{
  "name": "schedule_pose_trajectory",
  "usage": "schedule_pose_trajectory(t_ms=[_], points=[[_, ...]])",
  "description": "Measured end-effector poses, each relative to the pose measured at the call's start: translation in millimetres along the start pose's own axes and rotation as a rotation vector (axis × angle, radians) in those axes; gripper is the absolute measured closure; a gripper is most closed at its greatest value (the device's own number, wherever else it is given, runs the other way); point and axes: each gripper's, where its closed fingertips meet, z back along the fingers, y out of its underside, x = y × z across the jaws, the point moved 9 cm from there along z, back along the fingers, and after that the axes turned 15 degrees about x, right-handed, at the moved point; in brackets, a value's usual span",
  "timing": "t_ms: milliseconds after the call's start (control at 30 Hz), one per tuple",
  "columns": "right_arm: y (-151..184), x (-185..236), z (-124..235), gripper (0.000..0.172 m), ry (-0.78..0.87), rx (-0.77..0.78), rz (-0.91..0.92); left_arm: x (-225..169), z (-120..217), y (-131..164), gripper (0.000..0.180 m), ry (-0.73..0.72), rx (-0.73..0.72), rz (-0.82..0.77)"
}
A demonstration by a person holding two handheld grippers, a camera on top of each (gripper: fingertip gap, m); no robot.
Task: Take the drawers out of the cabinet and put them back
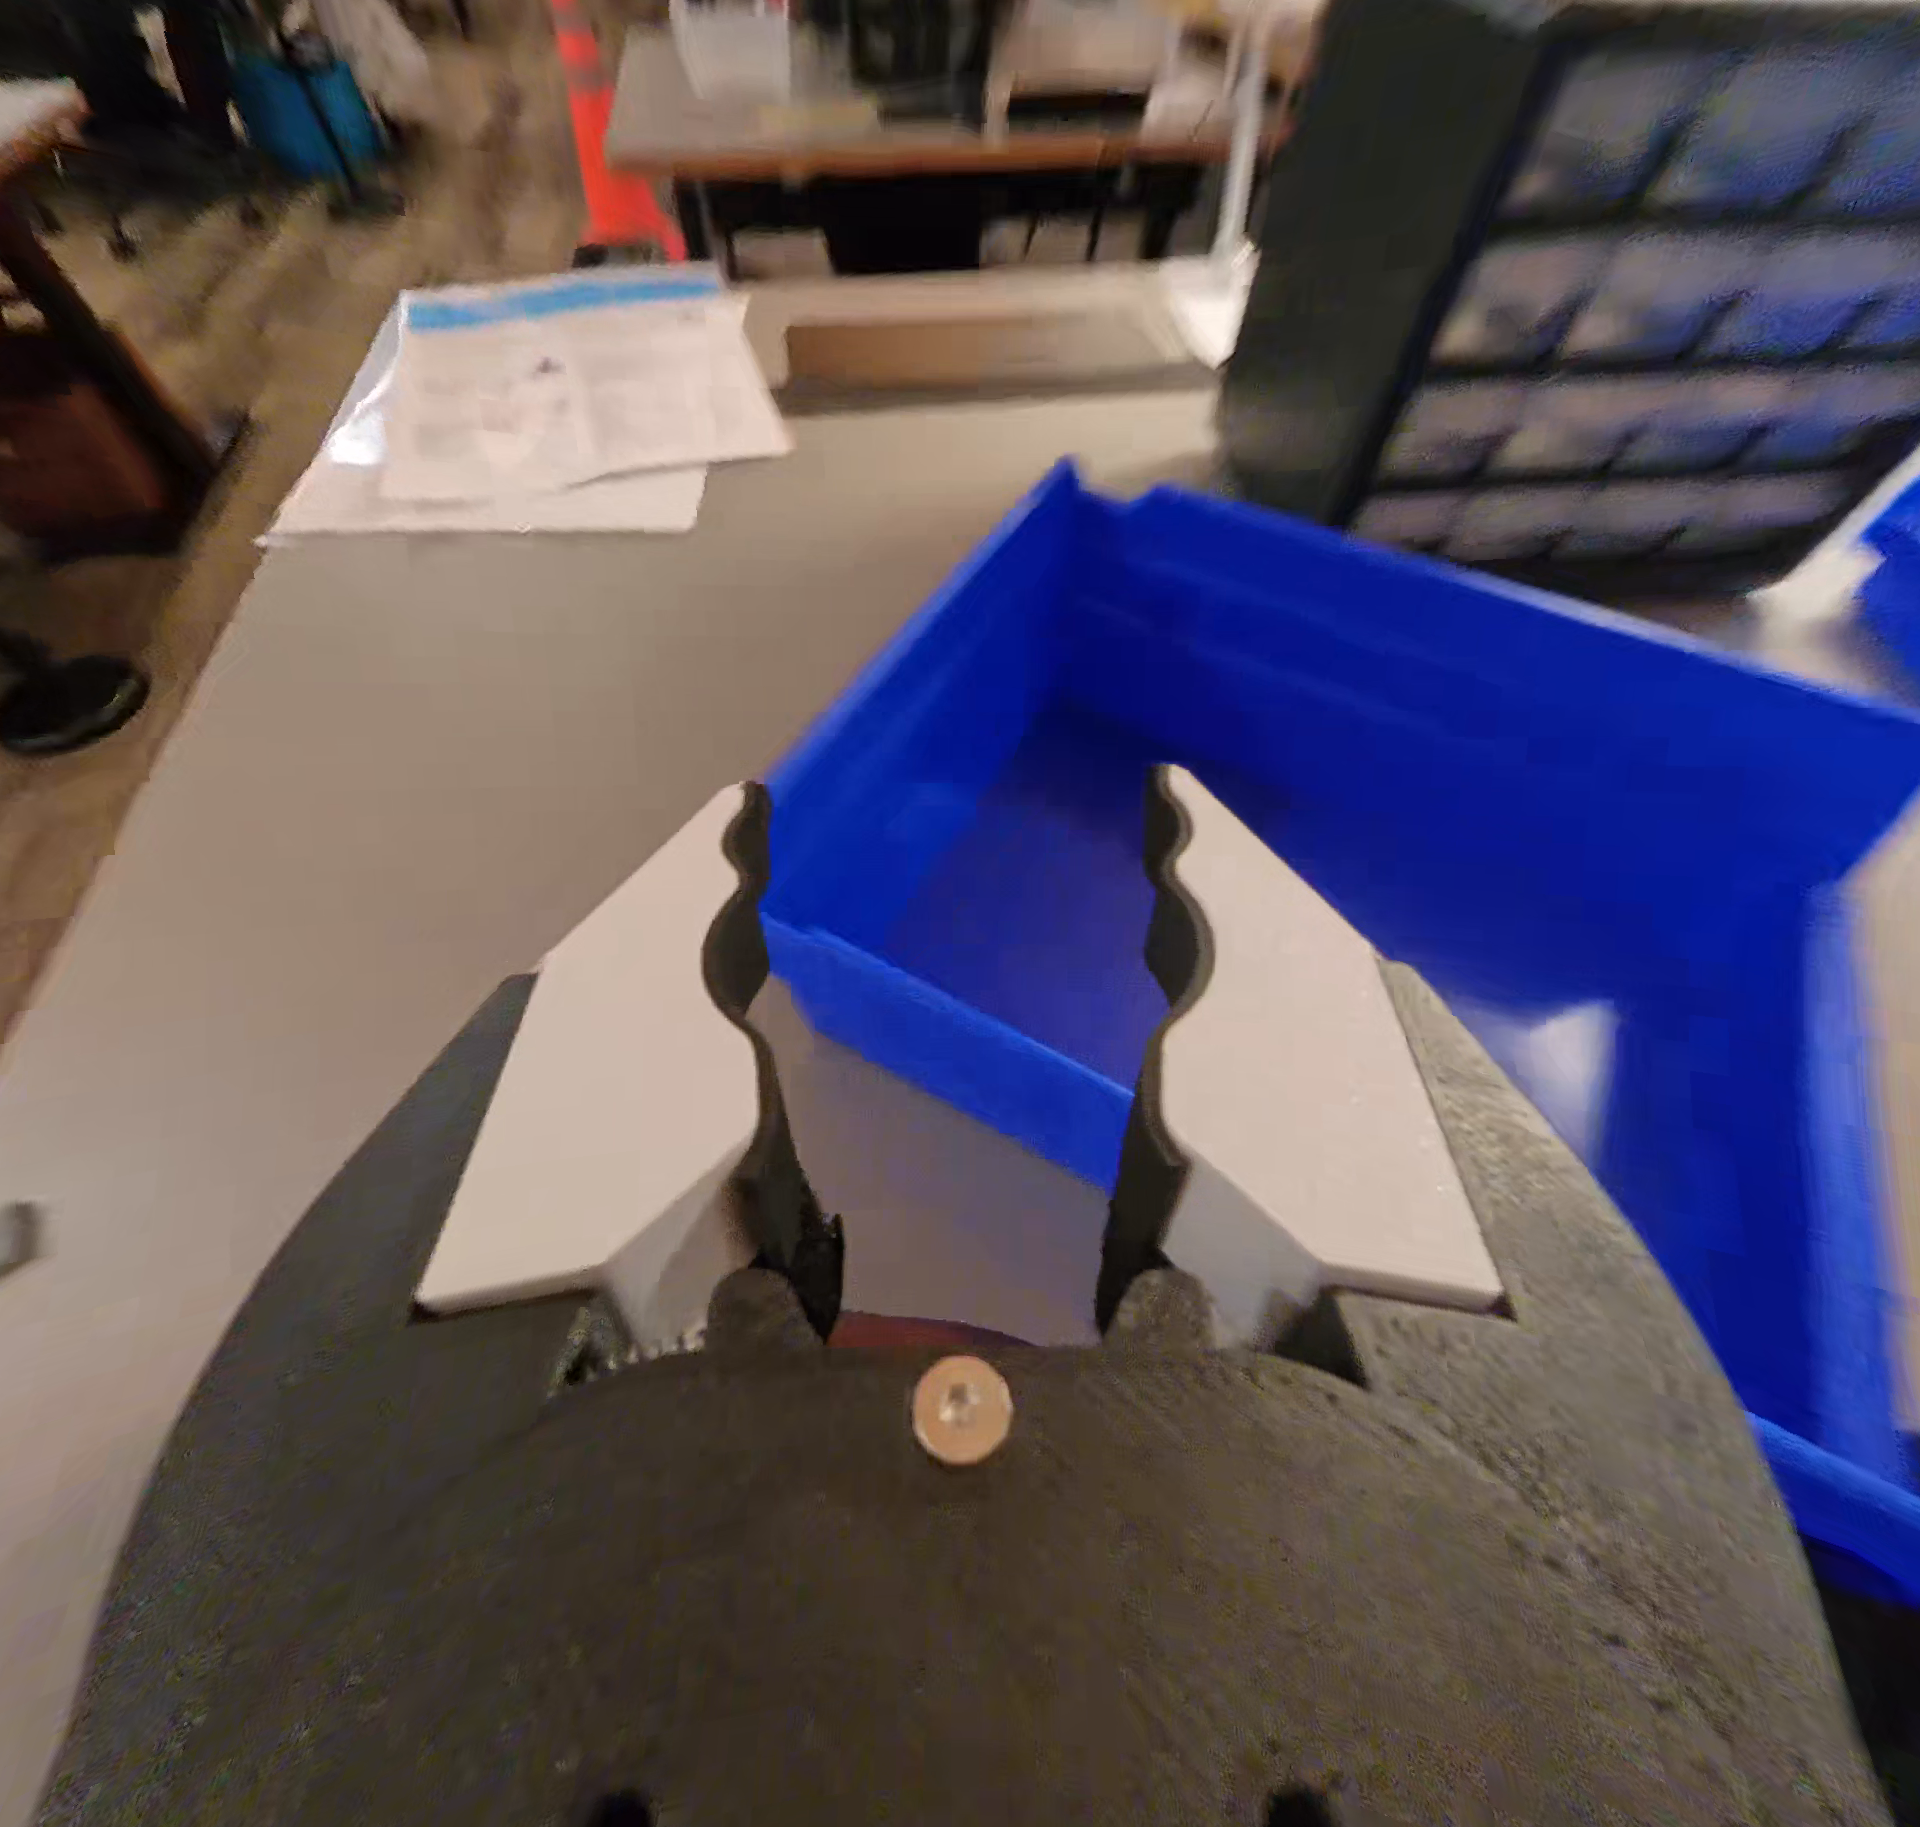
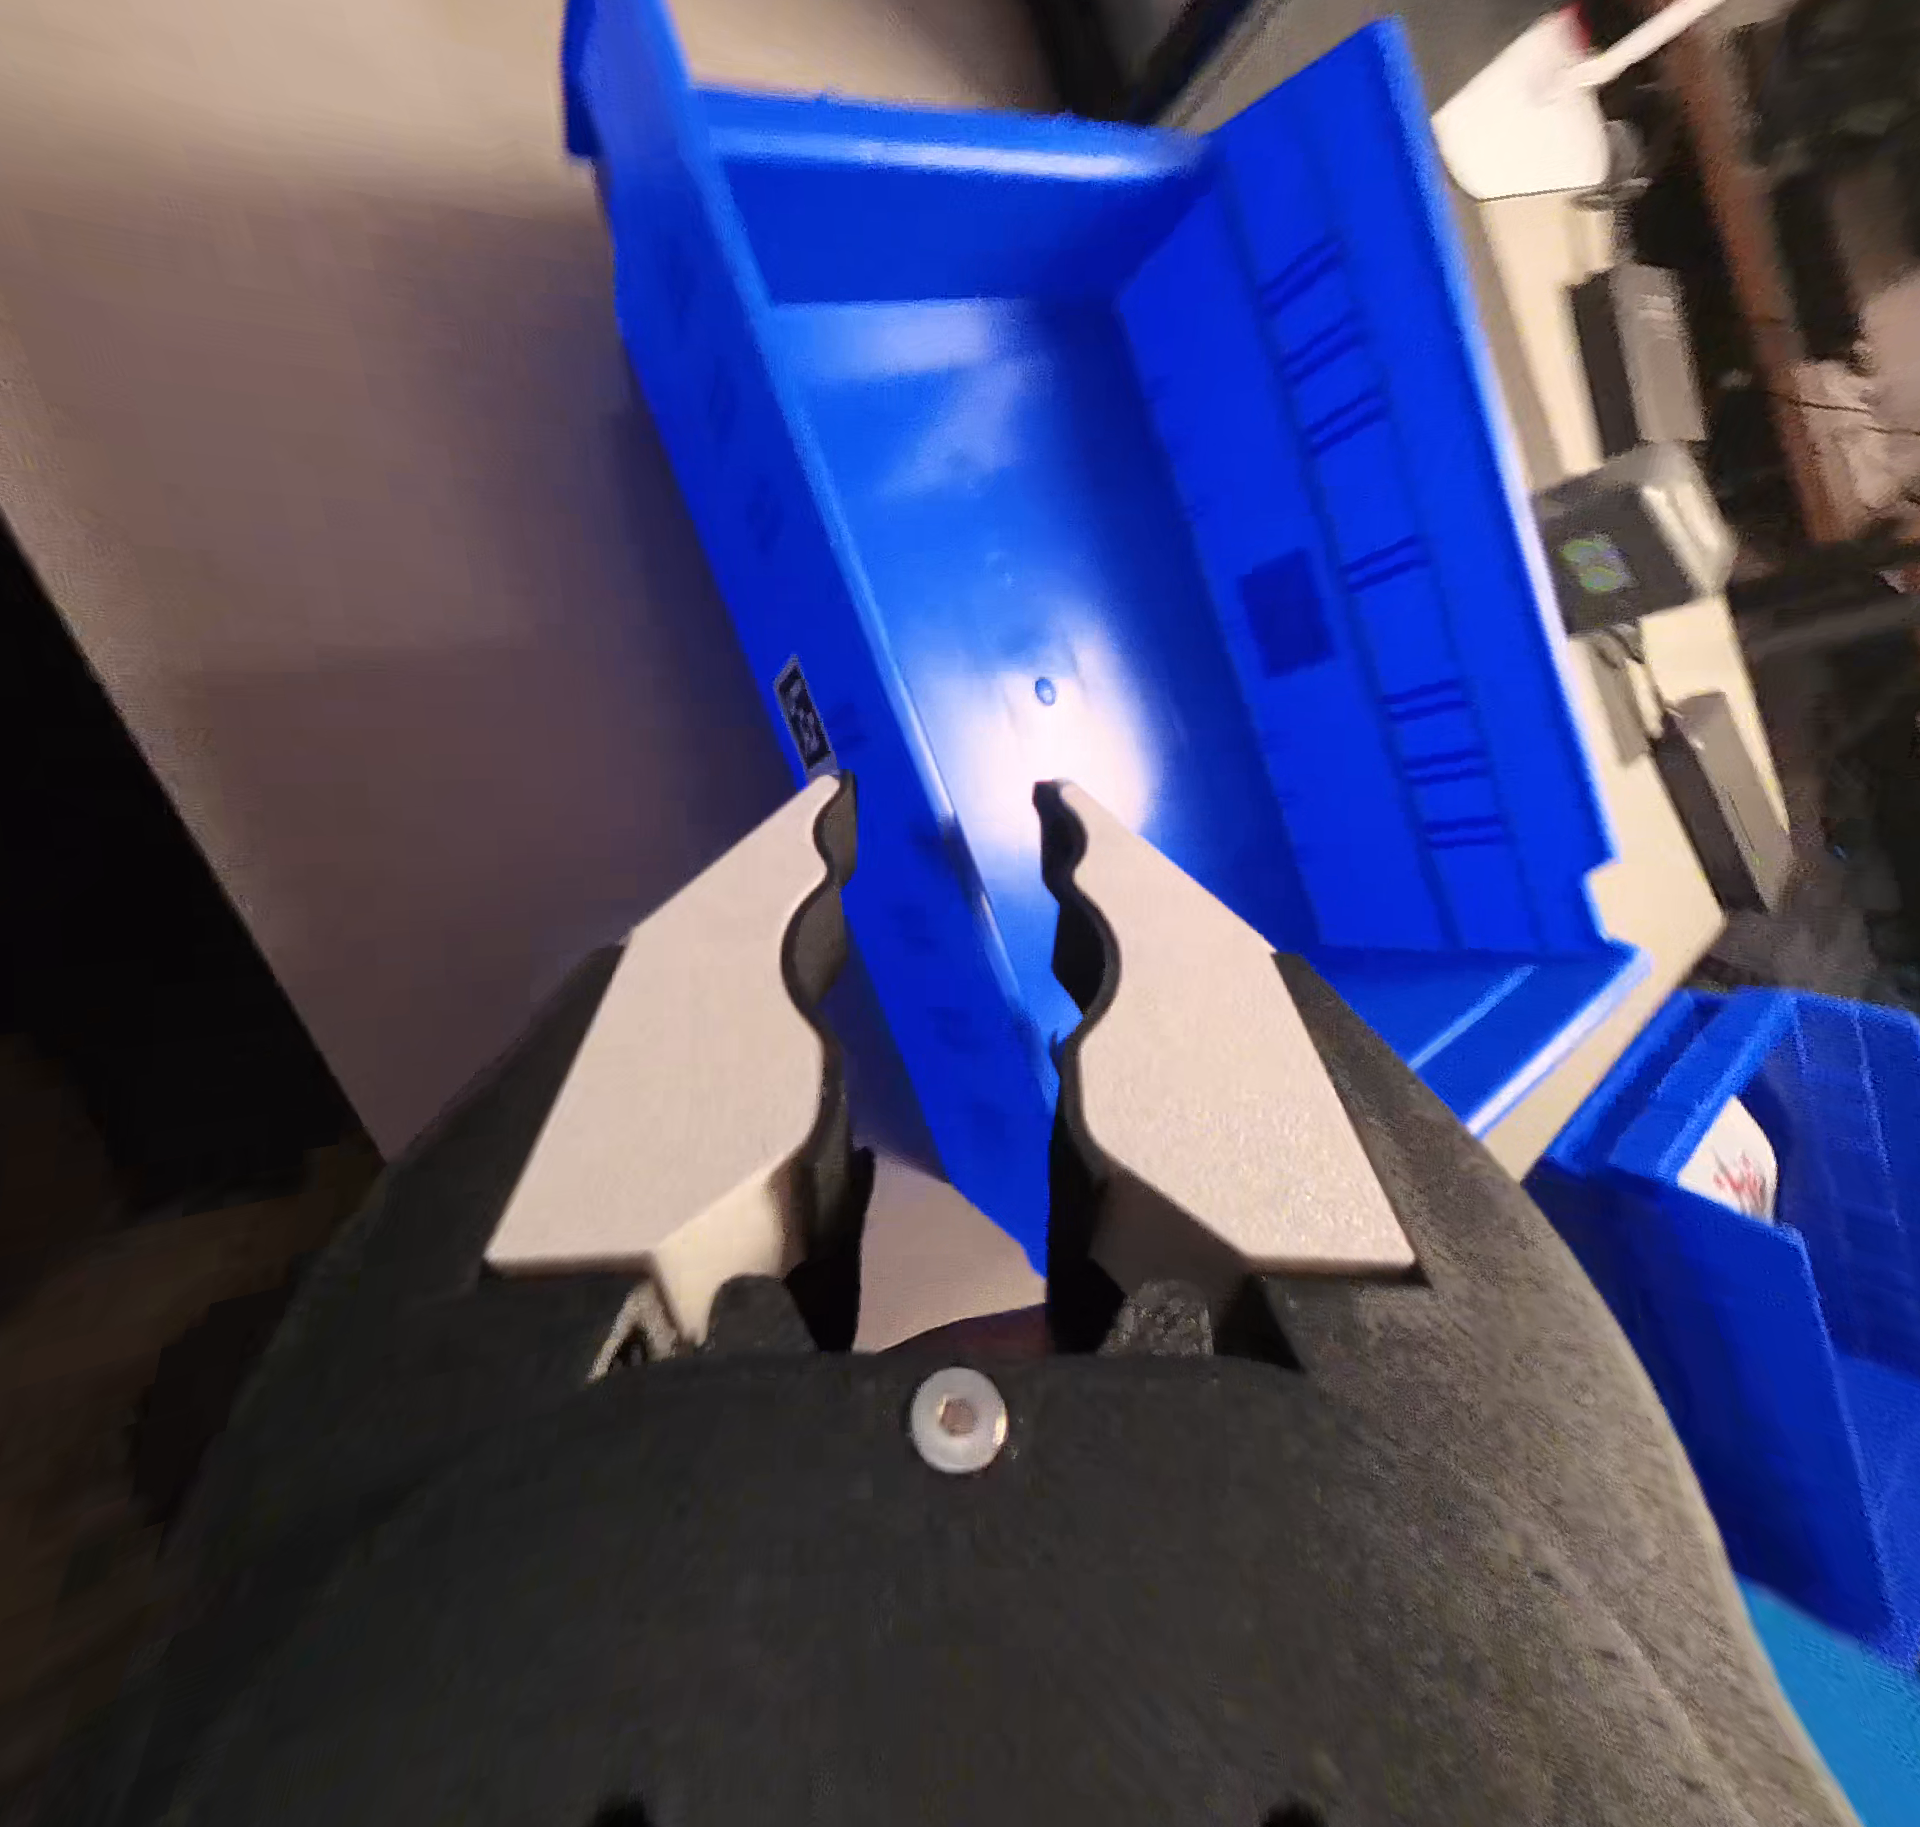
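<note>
While a small black-and-white sticker [image 2: 805, 715] marks its wall, the blue drawer [image 2: 997, 551] holds nothing; right gripper [image 2: 943, 790] jaws straddle that wall, left gripper [image 1: 956, 790] jaws spread.

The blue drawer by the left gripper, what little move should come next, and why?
Probably ease the left gripper forward and close on the blue drawer at its near corner. Its fingers stand wide apart, one outside the wall, one over the inside, not pressing it. The drawer sits out on the grey table, and the dark cabinet waits behind it, so a firm hold likely comes before carrying it back.
</note>
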Motion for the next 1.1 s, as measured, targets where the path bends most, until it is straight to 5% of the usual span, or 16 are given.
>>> schedule_pose_trajectory(t_ms=[133, 267, 567, 833, 1033, 1100], points=[[17, 16, 19, 0.120, 0.218, -0.107, -0.292, -67, 34, 47, 0.089, 0.055, -0.135, 0.043], [48, 27, 13, 0.122, 0.404, -0.113, -0.588, -101, 31, 87, 0.080, -0.004, -0.040, 0.080], [89, -34, -17, 0.114, 0.551, 0.002, -0.816, -76, 10, 78, 0.087, -0.099, -0.055, 0.136], [13, 59, -14, 0.083, 0.333, -0.406, -1.012, -131, 47, 95, 0.080, -0.047, -0.269, 0.148], [-50, 84, -41, 0.052, 0.311, -0.326, -1.044, -137, 14, 105, 0.082, -0.173, -0.153, 0.066], [-50, 76, -39, 0.058, 0.364, -0.296, -1.056, -131, 7, 105, 0.081, -0.188, -0.138, 0.070]])
